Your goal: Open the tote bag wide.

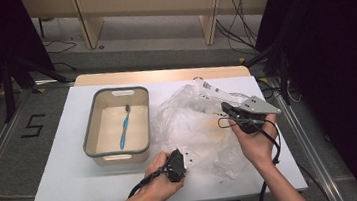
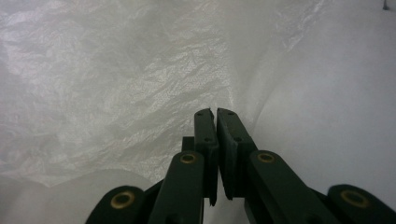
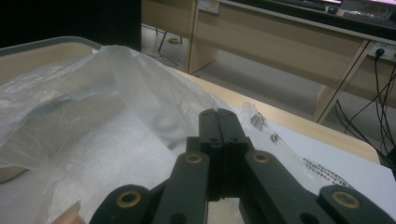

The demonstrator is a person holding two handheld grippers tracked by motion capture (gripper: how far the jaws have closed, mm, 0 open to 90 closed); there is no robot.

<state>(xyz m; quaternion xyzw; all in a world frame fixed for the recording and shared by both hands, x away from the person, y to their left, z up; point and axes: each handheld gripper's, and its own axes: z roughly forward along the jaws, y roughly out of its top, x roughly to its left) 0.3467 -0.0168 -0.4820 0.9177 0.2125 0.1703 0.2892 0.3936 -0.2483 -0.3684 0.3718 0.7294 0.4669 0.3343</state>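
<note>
A crumpled clear plastic bag [image 1: 194, 124] lies on the white table [image 1: 62, 163], right of centre. My left gripper [image 1: 185, 157] is at the bag's near edge, and in the left gripper view its jaws [image 2: 216, 112] are shut on a thin fold of the bag [image 2: 116, 79]. My right gripper [image 1: 226, 108] holds the bag's far right part raised off the table. Its jaws [image 3: 217, 112] are shut on the film of the bag [image 3: 93, 116]. A blue toothbrush [image 1: 125, 127] lies in the beige bin [image 1: 89, 135] to the left of the bag.
The grey-rimmed bin [image 3: 42, 44] stands left of centre on the table. Beyond the table's far wooden edge [image 1: 158, 74] are wooden furniture legs and cables on the floor. Dark stands flank both sides. Bare white table lies left of the bin and along the front.
</note>
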